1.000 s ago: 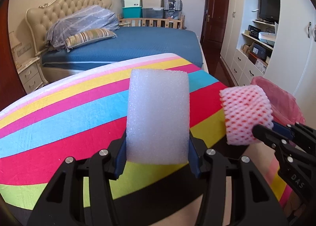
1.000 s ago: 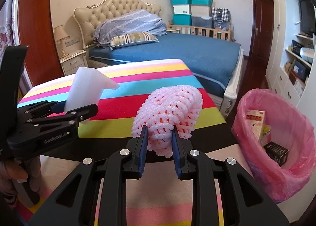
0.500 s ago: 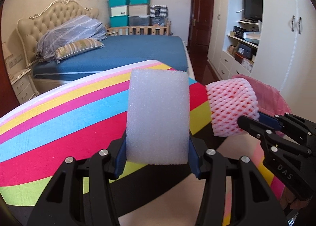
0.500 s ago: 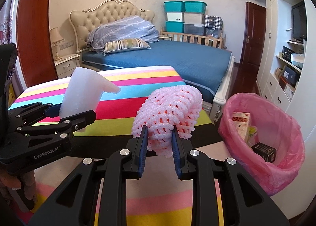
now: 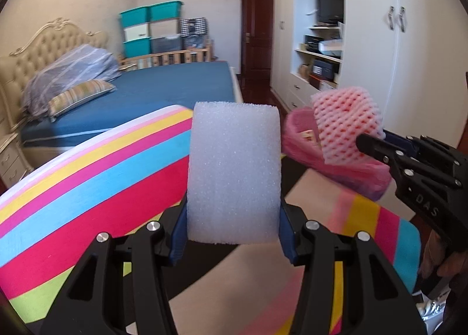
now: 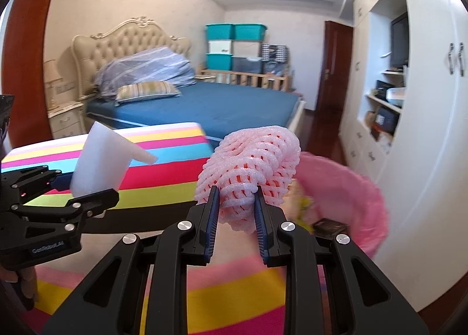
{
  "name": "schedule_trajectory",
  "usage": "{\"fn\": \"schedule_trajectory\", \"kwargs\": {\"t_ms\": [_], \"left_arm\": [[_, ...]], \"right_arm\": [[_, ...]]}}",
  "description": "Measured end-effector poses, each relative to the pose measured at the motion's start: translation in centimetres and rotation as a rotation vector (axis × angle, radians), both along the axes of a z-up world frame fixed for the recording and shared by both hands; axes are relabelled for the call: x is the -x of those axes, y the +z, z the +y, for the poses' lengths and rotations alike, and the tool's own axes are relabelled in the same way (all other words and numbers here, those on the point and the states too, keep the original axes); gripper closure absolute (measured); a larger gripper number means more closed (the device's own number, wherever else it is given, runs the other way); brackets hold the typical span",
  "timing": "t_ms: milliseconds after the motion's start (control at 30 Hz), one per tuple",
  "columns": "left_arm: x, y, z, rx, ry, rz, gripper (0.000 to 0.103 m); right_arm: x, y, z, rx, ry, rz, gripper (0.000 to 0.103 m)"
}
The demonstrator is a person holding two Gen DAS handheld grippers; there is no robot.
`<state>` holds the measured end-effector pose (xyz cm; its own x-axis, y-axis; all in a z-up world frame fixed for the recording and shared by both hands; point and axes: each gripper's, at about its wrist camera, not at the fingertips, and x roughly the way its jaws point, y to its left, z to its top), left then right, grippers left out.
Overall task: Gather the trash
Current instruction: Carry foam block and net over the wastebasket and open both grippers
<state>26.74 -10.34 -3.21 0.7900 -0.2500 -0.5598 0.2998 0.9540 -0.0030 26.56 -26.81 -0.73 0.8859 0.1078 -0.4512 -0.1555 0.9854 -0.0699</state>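
Note:
My left gripper (image 5: 233,218) is shut on a white foam block (image 5: 234,171) and holds it upright in the air; the block also shows in the right wrist view (image 6: 102,159). My right gripper (image 6: 235,206) is shut on a pink foam fruit net (image 6: 251,171), which also shows in the left wrist view (image 5: 345,127). The pink-lined trash bin (image 6: 359,194) stands just right of and beyond the net, with a dark box and cartons inside. In the left wrist view the bin (image 5: 304,142) sits behind the net.
A table with a rainbow-striped cloth (image 5: 87,177) lies to the left. A striped rug (image 6: 234,291) covers the floor below. A blue bed (image 6: 210,104) stands behind. White wardrobes and shelves (image 5: 380,42) line the right wall.
Both grippers have swung right and forward, away from the striped table. The pink bin is now closer and more central behind the net. Both grips are unchanged.

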Motion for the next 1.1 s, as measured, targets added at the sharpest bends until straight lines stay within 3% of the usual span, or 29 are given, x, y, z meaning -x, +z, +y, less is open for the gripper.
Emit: {"fn": "schedule_trajectory", "kwargs": {"t_ms": [300, 800, 867, 933, 967, 1033, 1100], "left_arm": [[-3.3, 0.7, -7.3, -0.030, -0.164, -0.009, 0.053], [-9.6, 1.4, -14.2, 0.069, -0.319, 0.001, 0.052], [-10.1, 1.4, -14.5, 0.079, -0.345, -0.002, 0.045], [-10.2, 1.3, -14.6, 0.065, -0.331, -0.029, 0.021], [-10.1, 1.4, -14.3, 0.054, -0.310, -0.043, 0.015], [-9.9, 1.5, -13.7, 0.043, -0.270, -0.062, 0.005], [-9.7, 1.4, -12.6, 0.036, -0.233, -0.062, 0.005]], "right_arm": [[-0.6, -0.2, -4.5, 0.075, -0.119, -0.011, 0.079], [-4.3, -0.1, -10.9, 0.037, -0.195, -0.021, 0.077], [-5.3, -0.3, -11.9, 0.015, -0.157, -0.016, 0.073], [-5.7, -0.4, -12.4, 0.033, -0.183, -0.024, 0.054], [-5.6, -0.4, -12.9, 0.040, -0.206, -0.031, 0.040], [-5.0, -0.2, -13.5, 0.034, -0.222, -0.043, 0.039], [-4.3, 0.0, -14.1, 0.036, -0.237, -0.043, 0.039]]}}
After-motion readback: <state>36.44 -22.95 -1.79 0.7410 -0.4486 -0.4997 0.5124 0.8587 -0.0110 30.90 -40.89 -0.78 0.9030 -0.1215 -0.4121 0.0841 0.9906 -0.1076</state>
